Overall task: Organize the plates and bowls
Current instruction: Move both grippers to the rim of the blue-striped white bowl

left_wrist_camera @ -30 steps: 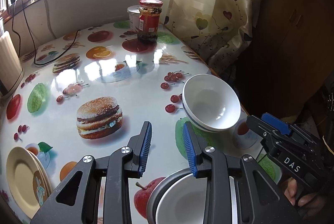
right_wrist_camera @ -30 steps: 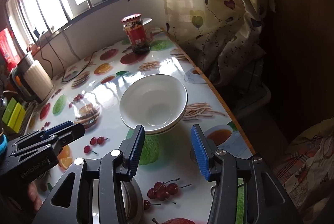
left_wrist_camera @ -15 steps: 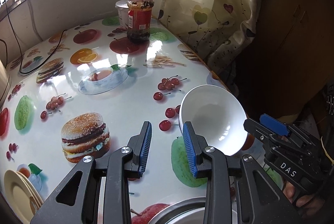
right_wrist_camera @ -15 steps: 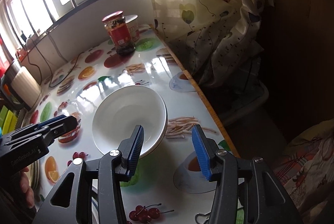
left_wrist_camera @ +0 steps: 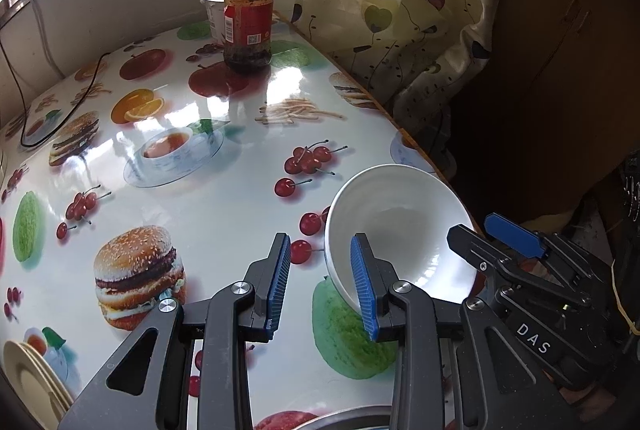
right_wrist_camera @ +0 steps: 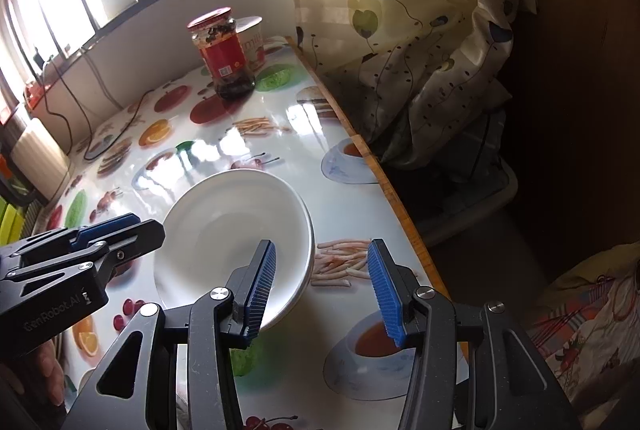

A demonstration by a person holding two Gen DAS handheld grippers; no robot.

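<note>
1. The white bowl (left_wrist_camera: 400,230) sits on the food-print table (left_wrist_camera: 224,201), close to its curtain-side edge (a second rim shows under it in the right wrist view, so it looks stacked).
2. The left gripper (left_wrist_camera: 320,282) straddles the bowl's near-left rim, jaws parted, pressing on nothing.
3. The right gripper (right_wrist_camera: 320,286) straddles the bowl's opposite rim, likewise released.
4. Beyond the bowl stands a red-lidded jar (left_wrist_camera: 248,21); cream plates (left_wrist_camera: 28,378) lie far left of it.
</note>
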